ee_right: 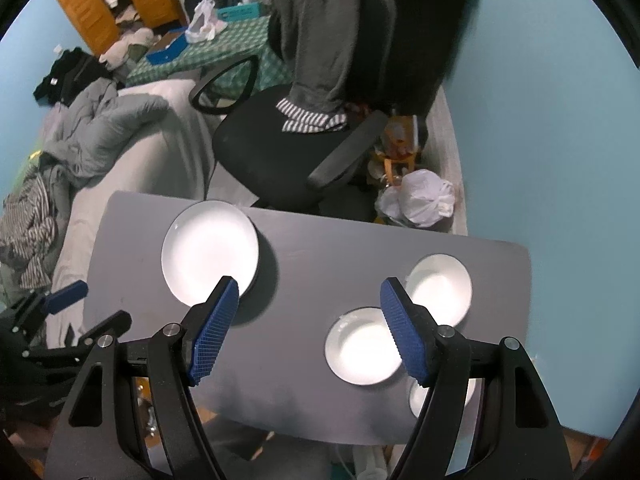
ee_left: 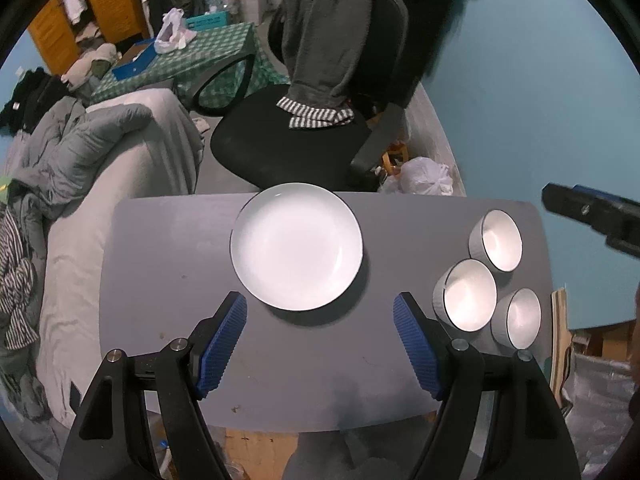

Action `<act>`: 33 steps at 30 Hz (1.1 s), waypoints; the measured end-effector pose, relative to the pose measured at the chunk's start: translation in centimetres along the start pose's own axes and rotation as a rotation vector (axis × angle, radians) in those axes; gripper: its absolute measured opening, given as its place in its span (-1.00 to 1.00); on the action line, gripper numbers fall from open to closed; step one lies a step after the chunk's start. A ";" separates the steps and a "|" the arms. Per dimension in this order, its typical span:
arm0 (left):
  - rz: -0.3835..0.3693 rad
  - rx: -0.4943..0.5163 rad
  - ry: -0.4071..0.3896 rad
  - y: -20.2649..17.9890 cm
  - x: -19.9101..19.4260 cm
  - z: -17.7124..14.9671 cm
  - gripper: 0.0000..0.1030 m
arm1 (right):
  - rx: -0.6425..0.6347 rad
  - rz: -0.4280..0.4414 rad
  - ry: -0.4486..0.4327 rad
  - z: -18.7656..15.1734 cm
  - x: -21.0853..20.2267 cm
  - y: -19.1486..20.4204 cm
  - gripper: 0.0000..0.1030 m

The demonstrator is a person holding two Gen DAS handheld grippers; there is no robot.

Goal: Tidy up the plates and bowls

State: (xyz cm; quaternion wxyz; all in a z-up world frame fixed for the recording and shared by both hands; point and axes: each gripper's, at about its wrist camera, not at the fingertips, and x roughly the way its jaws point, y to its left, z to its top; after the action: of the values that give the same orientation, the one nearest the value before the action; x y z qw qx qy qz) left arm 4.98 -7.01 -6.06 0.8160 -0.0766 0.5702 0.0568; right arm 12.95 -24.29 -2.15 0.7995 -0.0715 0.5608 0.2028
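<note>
Above the table (ee_left: pixel 168 264), both tools steeply downward, empty

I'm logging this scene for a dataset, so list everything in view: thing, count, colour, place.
Round white plate: one, white with a dark rim, far middle of the table.
Small ribbed white bowls: three, white, clustered at the table's right end.
Grey table: one, grey, under the dishes.
Black office chair: one, black, behind the table, grey garment draped over its back.
White plastic bag: one, on the floor right of the chair.
Bed with grey bedding: one, left.
Left gripper: blue pads, open, empty, above the table.
Right gripper: blue pads, open, empty.
</note>
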 end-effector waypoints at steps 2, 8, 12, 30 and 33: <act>-0.004 0.015 -0.006 -0.7 -0.2 -0.1 0.50 | 0.016 -0.006 -0.014 -0.4 -0.7 -0.8 0.41; -0.013 0.076 -0.011 -3.4 -0.3 0.3 0.50 | 0.052 -0.034 -0.035 -1.9 -1.9 -3.1 0.42; -0.025 0.111 -0.011 -5.3 0.0 0.4 0.52 | 0.094 -0.045 -0.017 -3.3 -1.7 -4.9 0.42; -0.044 0.210 0.013 -12.7 2.0 1.4 0.52 | 0.225 -0.098 0.030 -8.4 -1.1 -12.3 0.42; -0.048 0.227 0.012 -13.6 2.3 1.5 0.52 | 0.238 -0.110 0.035 -8.9 -1.1 -13.2 0.42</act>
State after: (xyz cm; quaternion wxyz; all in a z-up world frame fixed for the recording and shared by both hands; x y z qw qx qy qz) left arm 9.60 -20.11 -6.87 0.8172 0.0024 0.5756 -0.0279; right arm 10.22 -39.59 -5.83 0.8023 -0.0103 0.5900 0.0897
